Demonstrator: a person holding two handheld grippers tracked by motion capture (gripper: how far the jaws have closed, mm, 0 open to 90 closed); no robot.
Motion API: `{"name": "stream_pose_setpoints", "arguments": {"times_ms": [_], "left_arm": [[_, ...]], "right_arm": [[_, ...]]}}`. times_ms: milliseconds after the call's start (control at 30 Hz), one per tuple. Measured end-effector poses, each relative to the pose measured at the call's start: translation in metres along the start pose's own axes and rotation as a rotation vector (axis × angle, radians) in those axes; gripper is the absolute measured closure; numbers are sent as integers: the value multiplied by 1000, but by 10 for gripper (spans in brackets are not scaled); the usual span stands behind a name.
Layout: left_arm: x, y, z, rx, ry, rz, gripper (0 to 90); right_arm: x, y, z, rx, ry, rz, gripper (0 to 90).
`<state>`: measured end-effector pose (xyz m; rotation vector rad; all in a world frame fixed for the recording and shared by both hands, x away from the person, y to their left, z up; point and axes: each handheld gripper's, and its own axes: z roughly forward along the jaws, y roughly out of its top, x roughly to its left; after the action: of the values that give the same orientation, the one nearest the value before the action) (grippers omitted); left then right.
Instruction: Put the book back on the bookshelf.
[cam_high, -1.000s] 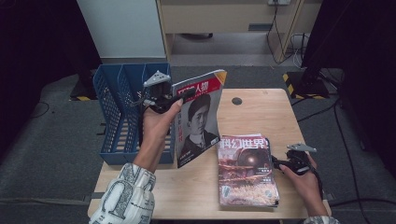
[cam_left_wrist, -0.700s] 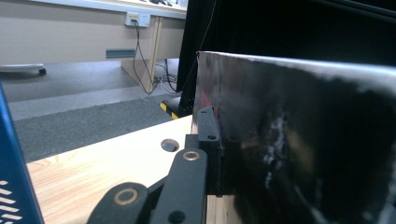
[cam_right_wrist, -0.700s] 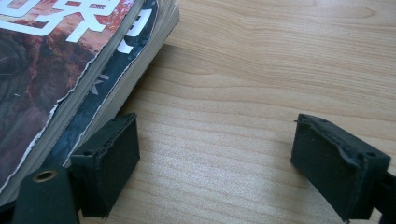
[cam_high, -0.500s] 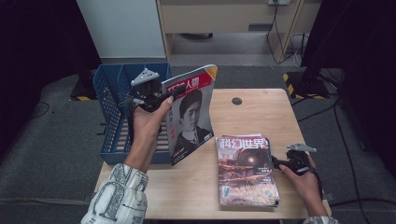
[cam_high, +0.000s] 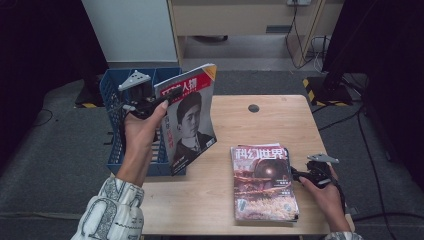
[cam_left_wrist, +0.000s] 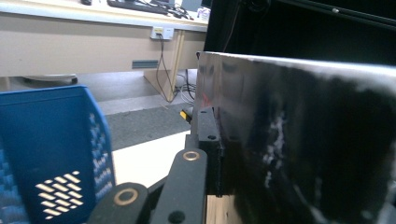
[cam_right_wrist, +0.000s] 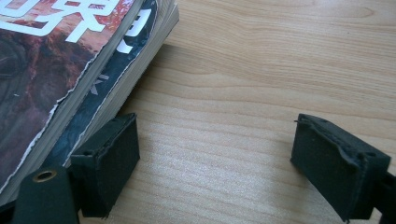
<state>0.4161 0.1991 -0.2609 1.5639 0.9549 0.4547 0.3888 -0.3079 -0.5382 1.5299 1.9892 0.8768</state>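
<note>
A magazine (cam_high: 190, 120) with a portrait cover and a red title stands upright in the air beside the blue basket (cam_high: 114, 95). My left gripper (cam_high: 161, 102) is shut on its upper left edge; in the left gripper view its dark glossy back (cam_left_wrist: 299, 140) lies against my jaw. A small stack of magazines (cam_high: 264, 181) with a reddish cover lies flat on the wooden table (cam_high: 280, 120). My right gripper (cam_high: 296, 175) rests open on the table at the stack's right edge. In the right gripper view the stack (cam_right_wrist: 70, 70) lies next to one of the pads (cam_right_wrist: 109, 161).
The blue basket (cam_left_wrist: 51, 154) stands at the table's left side, its dividers running front to back. A dark round hole (cam_high: 254, 108) sits in the tabletop at the back. A white cabinet (cam_high: 130, 30) and a desk with cables stand beyond the table.
My left hand has carried the portrait magazine leftward and a little higher, closer over the blue basket. The right gripper has kept still by the stack.
</note>
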Motion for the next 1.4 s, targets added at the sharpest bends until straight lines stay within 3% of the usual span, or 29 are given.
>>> {"name": "stream_pose_setpoints", "arguments": {"times_ms": [333,600,1400], "left_arm": [[18,3,-22,-27,52,-25,863],[28,2,-36,-35,83,-22,863],[58,-3,-81,-64,153,-48,862]], "right_arm": [[0,0,0,0,0,0,153],[0,0,0,0,-1,1,153],[0,0,0,0,-1,1,153]]}}
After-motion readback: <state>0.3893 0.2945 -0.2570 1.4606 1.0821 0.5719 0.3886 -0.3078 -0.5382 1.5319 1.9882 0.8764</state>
